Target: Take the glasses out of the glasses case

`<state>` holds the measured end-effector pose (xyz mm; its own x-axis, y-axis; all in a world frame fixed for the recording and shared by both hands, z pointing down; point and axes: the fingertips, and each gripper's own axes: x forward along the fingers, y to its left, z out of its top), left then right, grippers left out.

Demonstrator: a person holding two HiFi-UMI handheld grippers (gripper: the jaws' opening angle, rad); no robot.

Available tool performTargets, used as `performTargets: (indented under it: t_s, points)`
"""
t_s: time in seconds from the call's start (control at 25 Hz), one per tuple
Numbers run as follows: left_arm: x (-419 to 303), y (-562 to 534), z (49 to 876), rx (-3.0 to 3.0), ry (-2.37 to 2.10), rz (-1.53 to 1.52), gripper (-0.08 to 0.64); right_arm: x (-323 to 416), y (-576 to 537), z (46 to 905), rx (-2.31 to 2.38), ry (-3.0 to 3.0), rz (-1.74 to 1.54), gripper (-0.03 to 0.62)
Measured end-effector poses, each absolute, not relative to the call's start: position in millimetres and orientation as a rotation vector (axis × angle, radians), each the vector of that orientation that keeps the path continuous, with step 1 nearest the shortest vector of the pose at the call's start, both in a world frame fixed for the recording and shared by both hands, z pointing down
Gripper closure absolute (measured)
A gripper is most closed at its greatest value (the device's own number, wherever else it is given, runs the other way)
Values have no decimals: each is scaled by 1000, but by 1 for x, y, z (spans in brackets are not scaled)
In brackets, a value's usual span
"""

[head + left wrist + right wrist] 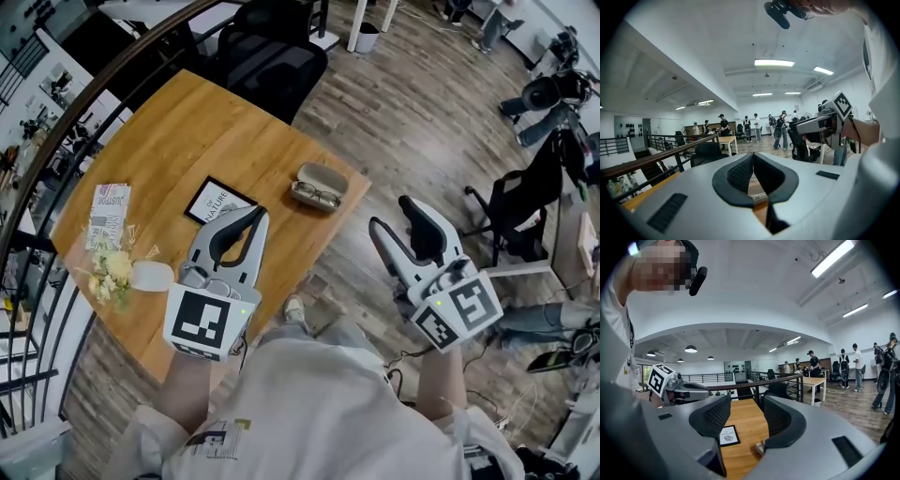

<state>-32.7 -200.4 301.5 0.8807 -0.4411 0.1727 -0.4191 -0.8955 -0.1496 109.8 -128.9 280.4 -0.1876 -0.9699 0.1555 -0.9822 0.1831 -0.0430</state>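
**Here: glasses [314,195] lying in the open glasses case [328,174], both grippers empty**

The wooden surface [187,141] carries the glasses case close to its right-hand edge, lid folded back. A black office chair [267,56] stands beyond the case, off the far side of the surface.

The left gripper [255,216] is held over the surface, nearer the person than the case and to its left. Its jaws are clenched tip to tip with nothing between them. The right gripper [392,214] hangs to the right of the case, past the edge and over the plank floor [422,112]. Its jaws stand released and wide apart, with nothing between them; in the right gripper view only the surface and a corner of the case show through the gap. Neither gripper touches the case.

A printed leaflet [111,214] lies well to the left of the case. A black framed card [217,200] lies flat, near the case on its left. A small bouquet [112,272] of pale flowers lies farther left of the case and nearer the person.

The glasses rest inside the case's lower half, dark rims facing up.
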Motion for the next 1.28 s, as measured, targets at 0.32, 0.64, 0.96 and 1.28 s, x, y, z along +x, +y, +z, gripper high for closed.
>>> performTargets:
  t_s: [0.32, 0.64, 0.96, 1.28]
  points:
    - [-25, -232, 316, -2925, 773, -354, 541, 133, -170, 292, 1912, -2388, 213, 361]
    - [3, -278, 328, -2868, 987, -442, 541, 176, -228, 314, 1704, -2487, 280, 360]
    - [37, -314, 352, -2884, 1181, -511, 541, 204, -294, 356, 1429, -2555, 361, 359]
    - [58, -348, 406, -2943, 1314, -640, 541, 205, -360, 425, 1187, -2604, 516, 360]
